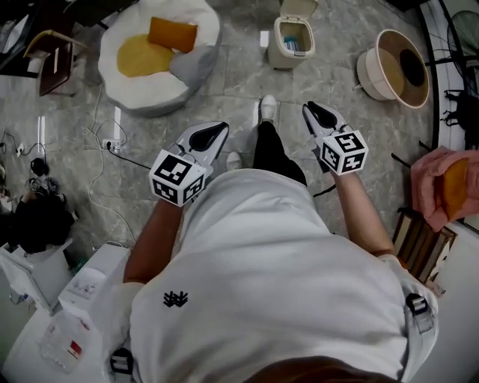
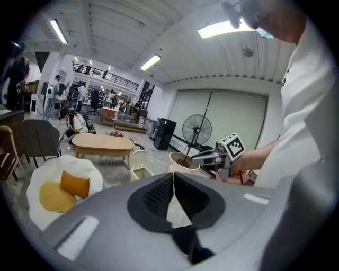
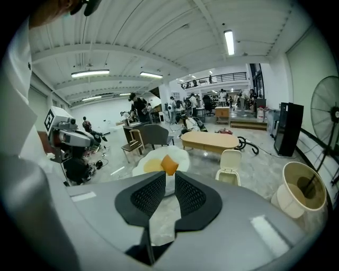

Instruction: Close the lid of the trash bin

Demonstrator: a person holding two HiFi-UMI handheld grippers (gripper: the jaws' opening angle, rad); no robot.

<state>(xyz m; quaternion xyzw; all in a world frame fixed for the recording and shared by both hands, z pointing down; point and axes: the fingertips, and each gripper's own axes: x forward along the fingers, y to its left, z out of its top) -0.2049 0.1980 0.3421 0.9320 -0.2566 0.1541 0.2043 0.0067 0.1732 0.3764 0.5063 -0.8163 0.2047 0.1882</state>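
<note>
Cream plastic, by the look of it: the trash bin (image 1: pixel 283 58) stands on the grey stone floor (image 1: pixel 239 75) at the top of the head view, well ahead of the person and well apart from the 2 grippers. Its hinged lid (image 1: pixel 299 7) stands upright at the back, so the bin is open. A white beanbag (image 1: pixel 150 90) with an orange cushion (image 1: pixel 173 34) lies to its left, and a round tub (image 1: pixel 389 71) to its right.

The left gripper (image 2: pixel 173 176) has its jaws pressed together at the tips, with nothing between them. The right gripper (image 3: pixel 167 179) has its jaws a narrow slit apart and is also empty.

The lid is probably light, stiff and free on its hinge, so it should need no grip — a push with 1 jaw tip on its upper edge, forward and down, would likely swing it shut. The bin itself looks light too and may slide or rock on the smooth floor, so a gentle touch seems wise.
</note>
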